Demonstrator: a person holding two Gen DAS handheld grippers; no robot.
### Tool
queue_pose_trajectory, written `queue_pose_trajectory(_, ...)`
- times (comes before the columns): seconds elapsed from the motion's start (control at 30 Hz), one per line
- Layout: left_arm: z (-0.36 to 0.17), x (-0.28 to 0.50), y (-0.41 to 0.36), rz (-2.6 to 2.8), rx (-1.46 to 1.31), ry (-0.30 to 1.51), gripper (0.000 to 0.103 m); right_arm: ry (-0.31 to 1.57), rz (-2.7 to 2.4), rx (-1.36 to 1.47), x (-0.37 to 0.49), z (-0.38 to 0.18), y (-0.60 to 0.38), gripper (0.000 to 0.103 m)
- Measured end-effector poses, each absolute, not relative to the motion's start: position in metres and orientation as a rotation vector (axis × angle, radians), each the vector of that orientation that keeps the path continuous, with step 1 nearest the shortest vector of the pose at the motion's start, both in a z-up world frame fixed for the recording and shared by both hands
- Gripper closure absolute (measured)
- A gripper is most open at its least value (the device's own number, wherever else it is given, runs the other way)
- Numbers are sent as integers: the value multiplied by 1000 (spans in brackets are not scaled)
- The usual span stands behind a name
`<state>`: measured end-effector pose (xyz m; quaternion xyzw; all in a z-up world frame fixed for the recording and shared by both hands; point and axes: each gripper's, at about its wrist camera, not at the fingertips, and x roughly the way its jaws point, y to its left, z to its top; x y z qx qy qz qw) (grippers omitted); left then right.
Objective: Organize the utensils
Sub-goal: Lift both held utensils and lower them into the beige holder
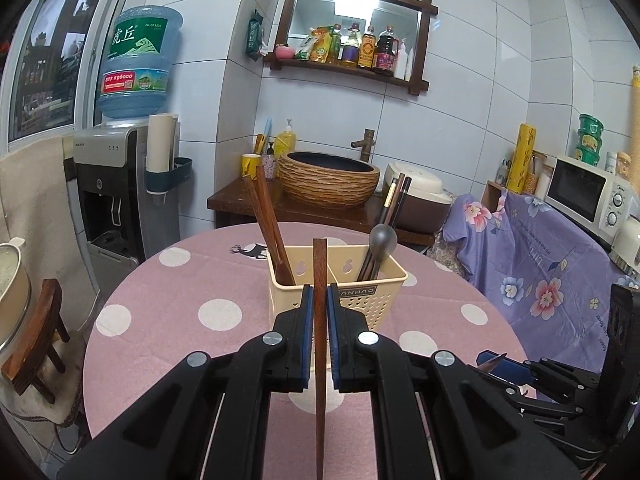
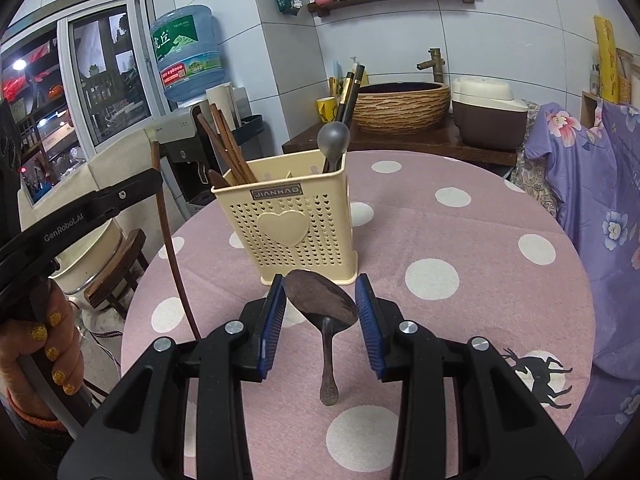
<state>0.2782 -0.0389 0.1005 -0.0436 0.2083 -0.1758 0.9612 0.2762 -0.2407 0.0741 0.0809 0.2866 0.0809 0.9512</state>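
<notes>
my left gripper (image 1: 319, 304) pinching a wooden stick (image 1: 319, 344) upright between its blue pads, my right gripper (image 2: 321, 294) spreading its jaws wide, gripping nothing, my left hand (image 2: 36, 344) wrapping the handle

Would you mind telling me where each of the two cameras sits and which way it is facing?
Left wrist: rides on the left gripper, looking along its fingers, shut on a wooden chopstick, toward the utensil holder on the table; the right gripper shows at lower right.
Right wrist: rides on the right gripper, open around a dark spoon lying on the table, facing the holder's heart side; the left gripper, chopstick and a hand show at left.
Shared: holder, table, basin.
</notes>
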Motion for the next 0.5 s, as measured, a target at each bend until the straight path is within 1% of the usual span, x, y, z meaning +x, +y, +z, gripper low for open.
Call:
queue_pose_trajectory(0.23, 124, 280, -37, -389, -102, 386, 95, 526, 208, 149, 291, 108, -239, 67)
queue_pose_trajectory(0.37, 159, 285, -35, -409, -124, 330, 95, 450, 212, 136, 310, 147, -236, 67)
queue_pose_trajectory(0.5, 205, 299, -35, -381, -149, 233, 95, 353, 198, 134, 332, 191, -232, 67)
